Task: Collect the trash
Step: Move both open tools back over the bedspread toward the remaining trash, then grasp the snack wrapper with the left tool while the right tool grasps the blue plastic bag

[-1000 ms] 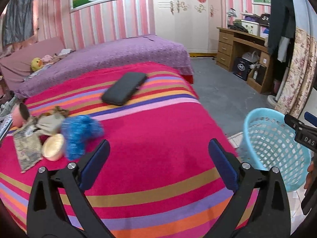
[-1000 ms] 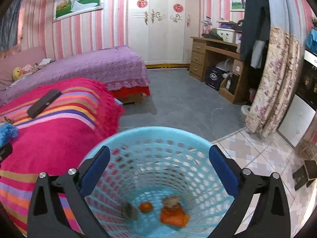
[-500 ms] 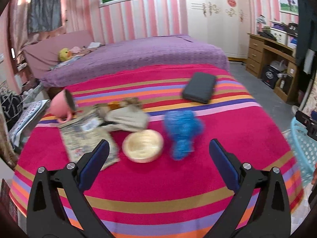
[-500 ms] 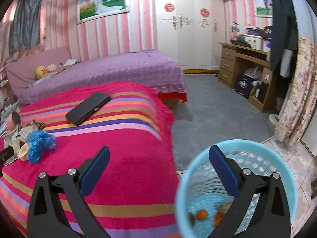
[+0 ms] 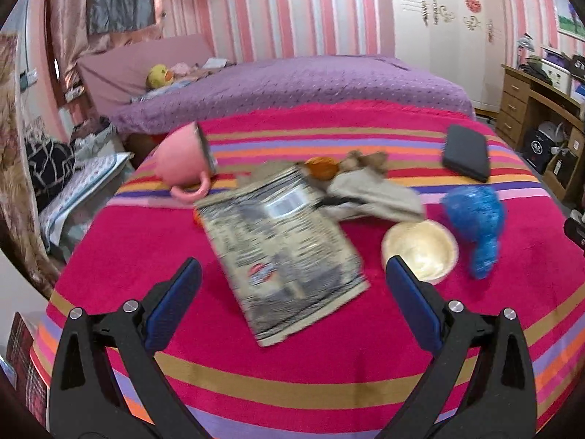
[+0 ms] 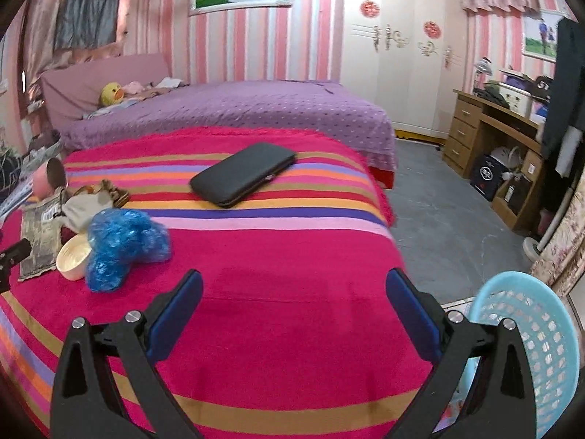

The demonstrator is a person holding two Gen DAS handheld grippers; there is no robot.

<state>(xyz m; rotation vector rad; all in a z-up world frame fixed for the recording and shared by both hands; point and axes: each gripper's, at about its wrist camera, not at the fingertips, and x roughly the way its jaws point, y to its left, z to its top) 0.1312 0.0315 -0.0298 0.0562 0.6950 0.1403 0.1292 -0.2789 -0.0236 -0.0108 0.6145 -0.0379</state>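
My left gripper (image 5: 292, 278) hangs over the striped blanket (image 5: 292, 366) with its jaws spread wide and nothing between them, lined up on the flat printed wrapper (image 5: 281, 248), which I judge the easiest piece to take because one corner points toward me. The wrapper is creased, grey and tan, with a barcode panel near its far end, and it lies toward the blanket's left side. Just right of it sits a cream paper bowl (image 5: 420, 248), touching a crumpled blue plastic wad (image 5: 475, 219); a beige rag (image 5: 376, 197) and an orange scrap (image 5: 321, 166) lie behind, beside a tipped pink mug (image 5: 182, 161). A black case (image 5: 466, 152) rests near the far right edge, probably not rubbish. My right gripper (image 6: 292, 292) is likewise wide open and empty, held near the blanket's right edge, close to the blue basket (image 6: 541, 329) on the floor.
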